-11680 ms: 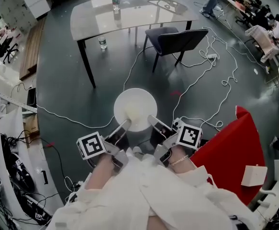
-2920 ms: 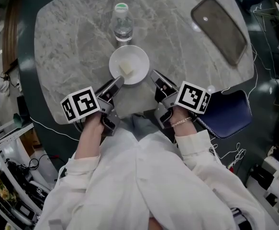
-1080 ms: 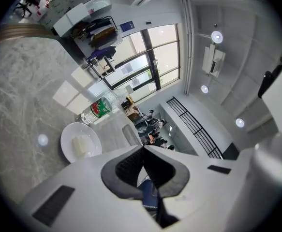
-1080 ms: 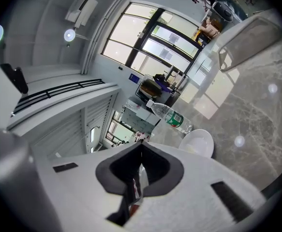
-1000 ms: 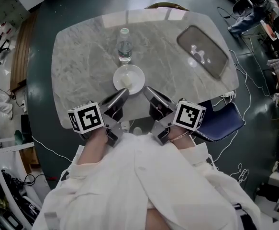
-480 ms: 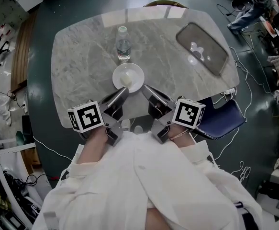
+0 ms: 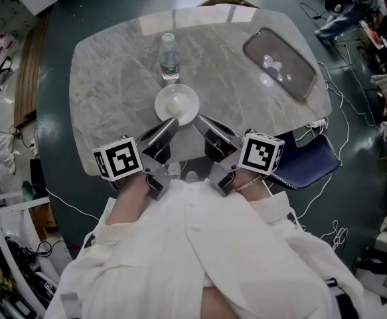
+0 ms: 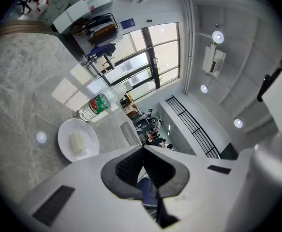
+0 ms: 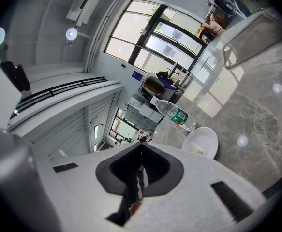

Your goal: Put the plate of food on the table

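Observation:
A white plate (image 7: 176, 104) with a pale block of food sits on the grey marble table (image 7: 113, 78), just in front of a water bottle (image 7: 170, 57). My left gripper (image 7: 170, 121) is shut and empty, its tip at the plate's near-left rim. My right gripper (image 7: 198, 119) is also shut and empty, a little off the plate's near-right rim. In the left gripper view the plate (image 8: 78, 140) lies beyond the shut left gripper (image 8: 142, 150). The right gripper view shows the plate (image 9: 202, 141) and bottle (image 9: 172, 111) past the shut right gripper (image 9: 141, 146).
A dark oblong tray (image 7: 278, 64) lies on the table's right part. A blue chair (image 7: 307, 165) stands by the table's near-right edge, with cables on the floor beyond it. The table's near edge (image 7: 180, 158) runs under both grippers.
The plate, earlier carried over the floor between both grippers, now rests on the table by the bottle. Both grippers have let go of its rim and drawn slightly back.

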Action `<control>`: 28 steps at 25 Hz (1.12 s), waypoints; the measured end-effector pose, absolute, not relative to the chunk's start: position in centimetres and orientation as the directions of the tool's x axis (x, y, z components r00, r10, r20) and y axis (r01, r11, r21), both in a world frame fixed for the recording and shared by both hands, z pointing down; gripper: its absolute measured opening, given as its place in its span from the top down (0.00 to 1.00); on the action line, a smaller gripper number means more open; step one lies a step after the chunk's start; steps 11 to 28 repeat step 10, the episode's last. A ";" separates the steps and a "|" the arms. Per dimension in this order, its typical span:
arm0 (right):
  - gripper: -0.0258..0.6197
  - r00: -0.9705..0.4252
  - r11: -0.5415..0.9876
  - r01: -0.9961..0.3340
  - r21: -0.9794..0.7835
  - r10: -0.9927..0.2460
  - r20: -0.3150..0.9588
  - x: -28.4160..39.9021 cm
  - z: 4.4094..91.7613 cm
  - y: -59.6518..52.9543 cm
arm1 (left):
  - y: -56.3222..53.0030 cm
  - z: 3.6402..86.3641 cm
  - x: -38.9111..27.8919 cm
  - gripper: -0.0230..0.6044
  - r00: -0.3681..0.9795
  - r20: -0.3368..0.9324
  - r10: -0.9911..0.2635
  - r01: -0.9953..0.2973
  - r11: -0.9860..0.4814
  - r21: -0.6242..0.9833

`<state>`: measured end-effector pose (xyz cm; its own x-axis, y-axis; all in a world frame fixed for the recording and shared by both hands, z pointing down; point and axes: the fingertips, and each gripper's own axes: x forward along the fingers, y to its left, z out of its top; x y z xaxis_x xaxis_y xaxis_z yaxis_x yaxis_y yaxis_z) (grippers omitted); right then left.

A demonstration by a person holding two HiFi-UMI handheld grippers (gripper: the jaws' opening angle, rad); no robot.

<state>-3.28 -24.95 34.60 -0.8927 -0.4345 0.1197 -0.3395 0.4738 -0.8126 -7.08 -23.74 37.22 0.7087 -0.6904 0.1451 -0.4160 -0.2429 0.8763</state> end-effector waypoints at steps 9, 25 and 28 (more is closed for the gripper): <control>0.96 -0.896 0.479 -0.341 -0.809 -0.425 0.126 -3.7 34.9 -25.0 | -23.7 37.2 -7.4 0.94 0.705 0.134 -0.696 -0.407 -0.243 0.880; 0.96 -0.897 0.480 -0.341 -0.809 -0.424 0.127 -3.8 35.0 -25.0 | -23.7 37.3 -7.5 0.94 0.706 0.133 -0.696 -0.407 -0.244 0.880; 0.96 -0.897 0.480 -0.341 -0.809 -0.424 0.127 -3.8 35.0 -25.0 | -23.7 37.3 -7.5 0.94 0.706 0.133 -0.696 -0.407 -0.244 0.880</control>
